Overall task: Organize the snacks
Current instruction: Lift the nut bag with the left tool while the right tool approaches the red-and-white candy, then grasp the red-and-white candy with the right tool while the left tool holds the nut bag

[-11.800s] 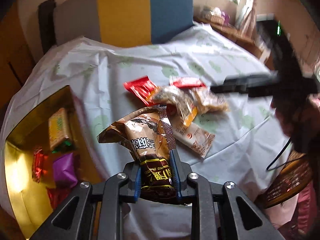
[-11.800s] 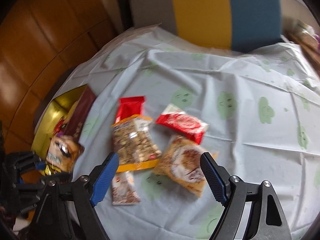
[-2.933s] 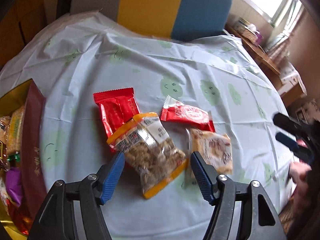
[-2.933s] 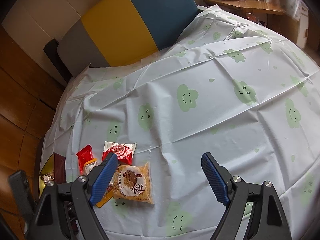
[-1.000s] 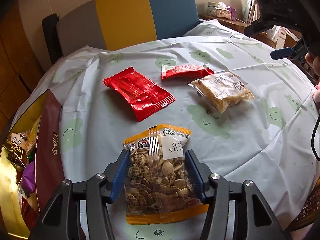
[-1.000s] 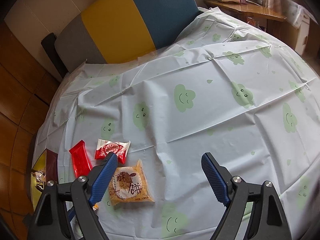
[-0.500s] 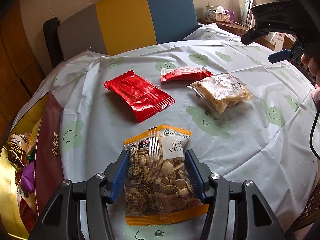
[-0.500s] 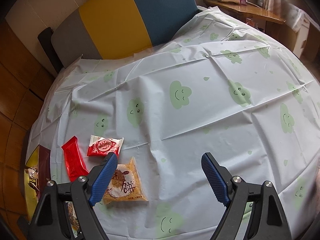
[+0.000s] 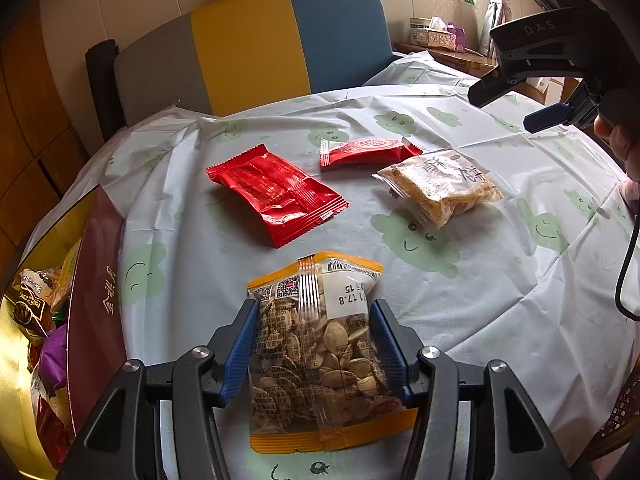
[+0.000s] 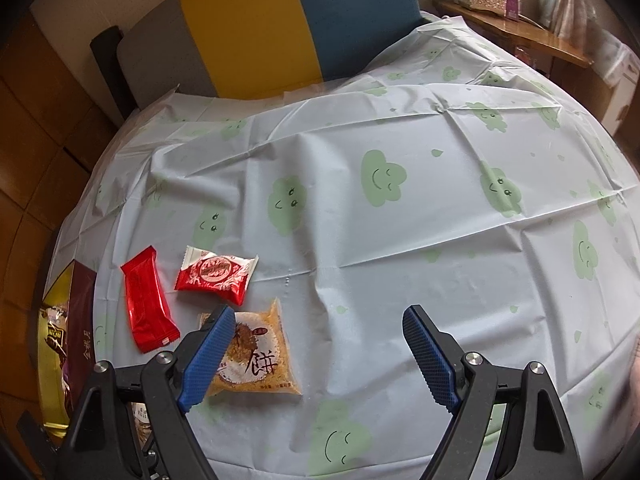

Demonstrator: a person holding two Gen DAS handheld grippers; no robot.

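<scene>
My left gripper point(image 9: 312, 340) is shut on a clear, orange-trimmed bag of seeds point(image 9: 316, 344), its blue pads pressing both sides near the table's front. Beyond it on the cloud-print tablecloth point(image 9: 480, 280) lie a long red packet point(image 9: 276, 192), a red-and-white packet point(image 9: 368, 151) and a brown cake packet point(image 9: 440, 186). A gold box point(image 9: 16, 360) with a dark red wall point(image 9: 94, 308) holds several snacks at the left. My right gripper point(image 10: 320, 344) hangs open and empty above the cloth, its left finger over the cake packet point(image 10: 256, 356).
A chair with a grey, yellow and blue back point(image 9: 256, 48) stands behind the round table. A wooden shelf with a tissue box point(image 9: 440, 38) is at the back right. A person's hand point(image 9: 620, 144) and a black cable point(image 9: 628, 272) are at the right edge.
The left gripper keeps its hold on the seed bag and has not moved. The right gripper has rolled a little, still open above the cloth.
</scene>
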